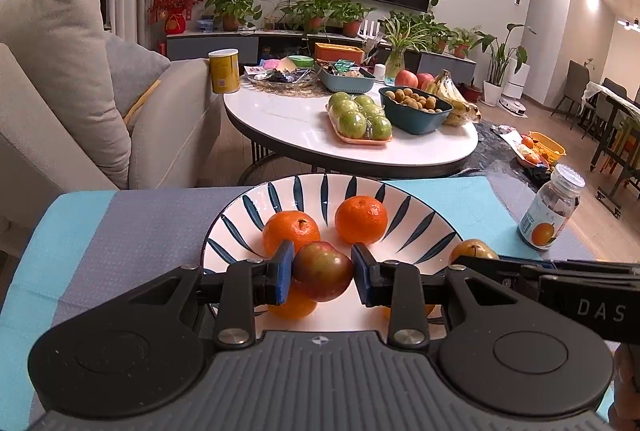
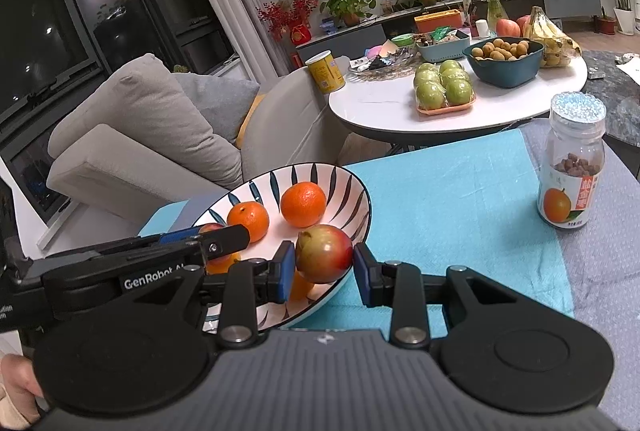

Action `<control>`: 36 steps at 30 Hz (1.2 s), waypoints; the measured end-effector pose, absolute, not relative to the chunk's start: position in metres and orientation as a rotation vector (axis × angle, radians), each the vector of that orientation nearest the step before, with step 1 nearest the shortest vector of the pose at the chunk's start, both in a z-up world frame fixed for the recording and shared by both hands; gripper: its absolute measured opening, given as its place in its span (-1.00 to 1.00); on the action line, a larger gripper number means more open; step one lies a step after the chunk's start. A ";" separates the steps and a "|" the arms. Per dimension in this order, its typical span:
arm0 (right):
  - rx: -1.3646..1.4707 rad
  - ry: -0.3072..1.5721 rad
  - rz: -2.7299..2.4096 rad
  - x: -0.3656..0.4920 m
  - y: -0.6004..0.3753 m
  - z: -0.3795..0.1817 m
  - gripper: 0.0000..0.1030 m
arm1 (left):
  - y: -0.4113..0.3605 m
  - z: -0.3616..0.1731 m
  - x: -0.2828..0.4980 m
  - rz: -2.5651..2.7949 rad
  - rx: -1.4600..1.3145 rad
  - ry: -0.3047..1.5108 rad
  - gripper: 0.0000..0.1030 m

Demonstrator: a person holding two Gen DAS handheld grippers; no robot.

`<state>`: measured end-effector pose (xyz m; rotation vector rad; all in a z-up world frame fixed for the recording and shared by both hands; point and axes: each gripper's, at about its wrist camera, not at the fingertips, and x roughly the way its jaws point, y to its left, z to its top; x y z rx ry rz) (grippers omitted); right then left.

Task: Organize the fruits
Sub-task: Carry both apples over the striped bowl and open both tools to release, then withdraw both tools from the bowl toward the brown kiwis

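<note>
A white plate with blue stripes (image 1: 236, 215) sits on a blue and grey cloth. Two oranges (image 1: 361, 219) lie at its far side, and a third orange (image 1: 291, 307) shows under my fingers. My left gripper (image 1: 323, 271) is shut on a small red-green fruit (image 1: 322, 273), held just above the plate's near part. In the right wrist view my right gripper (image 2: 324, 267) is shut on a red-yellow fruit (image 2: 325, 258) over the right rim of the plate (image 2: 354, 191). The left gripper (image 2: 208, 235) reaches in from the left beside it.
A clear jar with an orange on its label (image 2: 572, 187) stands on the cloth to the right. Beyond the cloth is a round white table (image 1: 280, 119) with green apples, a teal bowl and bananas. A grey sofa (image 1: 60, 79) is at the left.
</note>
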<state>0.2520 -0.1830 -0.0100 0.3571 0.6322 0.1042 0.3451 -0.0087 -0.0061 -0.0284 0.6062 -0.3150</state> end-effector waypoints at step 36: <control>0.283 0.626 0.141 0.243 -0.169 -0.003 0.28 | 0.020 0.010 0.321 -0.288 -0.092 0.603 0.00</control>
